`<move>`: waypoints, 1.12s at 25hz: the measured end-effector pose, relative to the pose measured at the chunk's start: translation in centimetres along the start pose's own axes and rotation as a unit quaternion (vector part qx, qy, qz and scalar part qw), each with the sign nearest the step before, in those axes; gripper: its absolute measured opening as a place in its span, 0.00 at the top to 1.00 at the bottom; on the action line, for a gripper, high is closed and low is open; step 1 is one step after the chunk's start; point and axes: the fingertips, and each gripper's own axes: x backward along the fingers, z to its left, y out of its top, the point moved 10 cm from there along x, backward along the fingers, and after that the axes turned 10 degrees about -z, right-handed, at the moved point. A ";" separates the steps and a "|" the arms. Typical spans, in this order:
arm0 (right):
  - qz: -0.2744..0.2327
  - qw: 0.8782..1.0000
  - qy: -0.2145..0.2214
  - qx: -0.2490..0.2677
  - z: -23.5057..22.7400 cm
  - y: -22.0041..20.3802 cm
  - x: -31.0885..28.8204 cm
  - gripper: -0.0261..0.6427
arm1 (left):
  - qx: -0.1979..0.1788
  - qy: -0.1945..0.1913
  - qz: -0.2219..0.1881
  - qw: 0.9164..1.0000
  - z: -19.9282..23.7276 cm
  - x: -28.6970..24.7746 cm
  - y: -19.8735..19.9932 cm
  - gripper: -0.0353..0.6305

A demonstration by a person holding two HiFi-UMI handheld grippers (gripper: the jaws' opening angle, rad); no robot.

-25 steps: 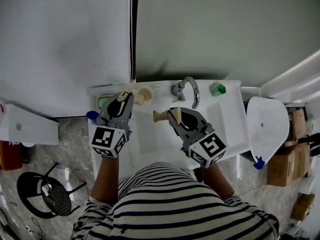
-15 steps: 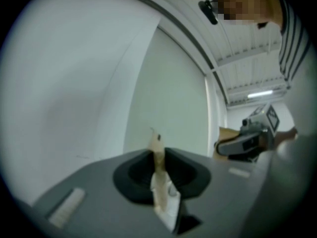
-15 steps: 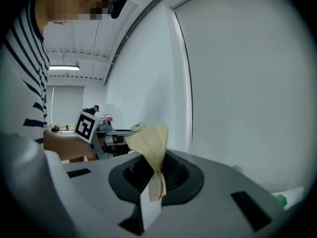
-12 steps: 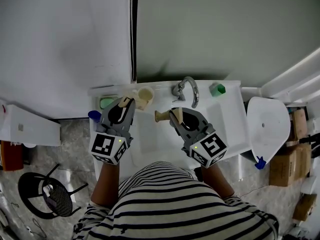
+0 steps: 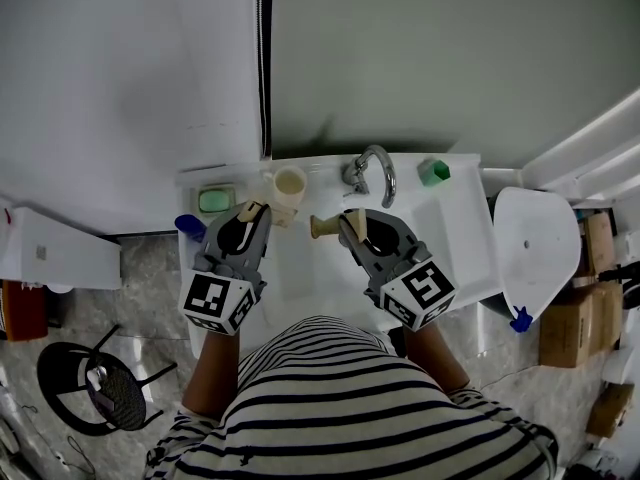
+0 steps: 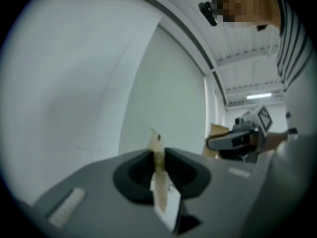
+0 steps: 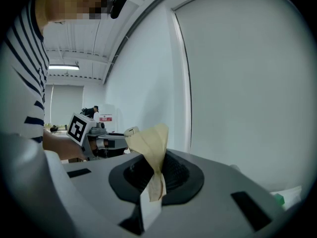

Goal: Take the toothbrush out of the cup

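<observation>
Retreating left gripper, farther from cup

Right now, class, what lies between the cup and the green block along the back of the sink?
The tap stands between the cup and the green block; the head view shows it.

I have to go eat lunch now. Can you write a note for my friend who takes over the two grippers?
Left gripper: jaws together, empty, just short of the cup.
Right gripper: shut on the toothbrush, held above the sink.
Cup: upright on the back ledge, left of the faucet, nothing sticking out of it.
Done: toothbrush is out.
To do: probably just put it down.
</observation>
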 end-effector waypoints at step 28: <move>0.020 0.999 0.018 0.019 0.5 -0.5 -0.4 0.91 | 0.022 -0.021 0.018 0.999 -1.3 0.0 -1.4 0.86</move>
